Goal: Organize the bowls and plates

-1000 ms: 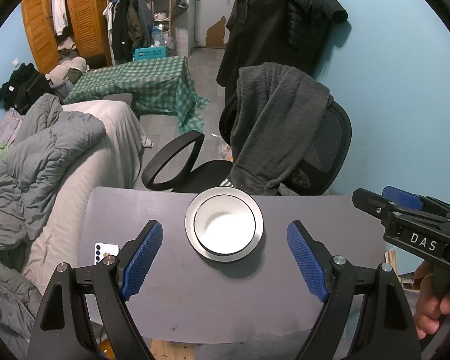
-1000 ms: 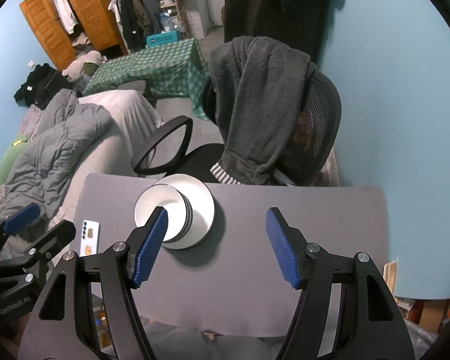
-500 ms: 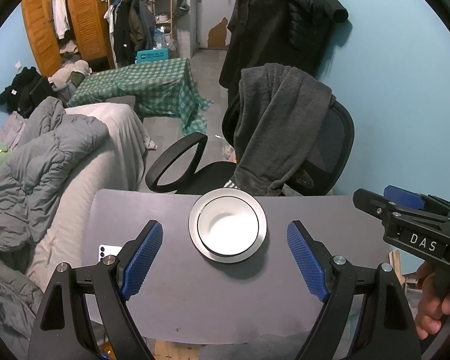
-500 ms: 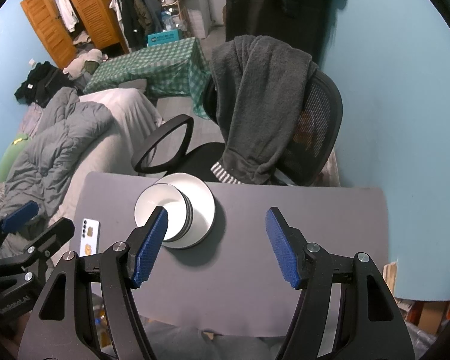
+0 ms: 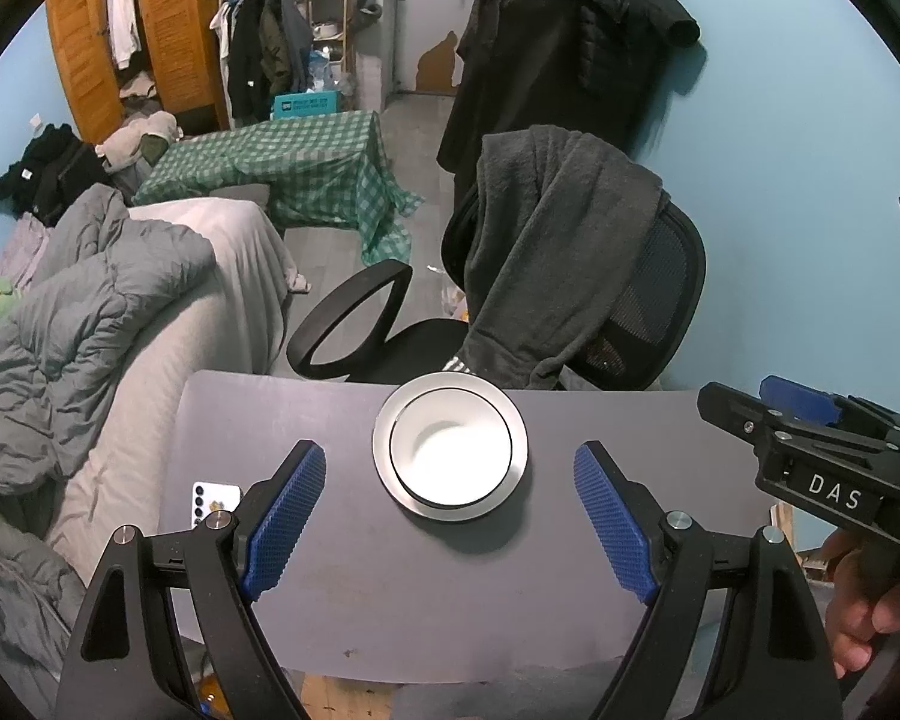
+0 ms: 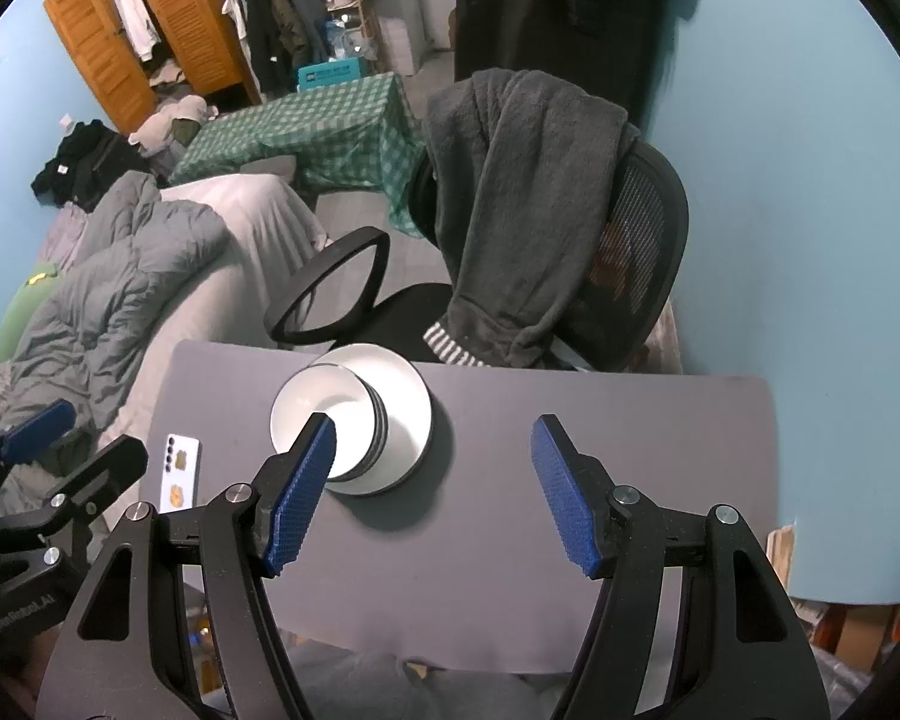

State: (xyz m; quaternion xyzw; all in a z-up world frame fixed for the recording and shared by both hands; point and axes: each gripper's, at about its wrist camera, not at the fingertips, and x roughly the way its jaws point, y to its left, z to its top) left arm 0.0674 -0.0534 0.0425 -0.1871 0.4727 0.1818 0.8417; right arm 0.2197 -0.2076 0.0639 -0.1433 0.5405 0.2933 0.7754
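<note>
A white bowl (image 5: 450,455) sits stacked on a white plate (image 5: 501,420) near the far edge of the grey table (image 5: 390,588). In the right wrist view the same bowl (image 6: 312,414) stands as a short stack on the plate (image 6: 405,405). My left gripper (image 5: 448,516) hovers open above the table, just short of the stack, with nothing between its blue pads. My right gripper (image 6: 432,492) is also open and empty, to the right of the stack. Each gripper shows at the edge of the other's view.
A white phone (image 5: 213,501) lies near the table's left edge. A black office chair (image 5: 570,300) draped with a dark garment stands right behind the table. A bed with grey bedding (image 5: 90,330) is on the left, a blue wall on the right.
</note>
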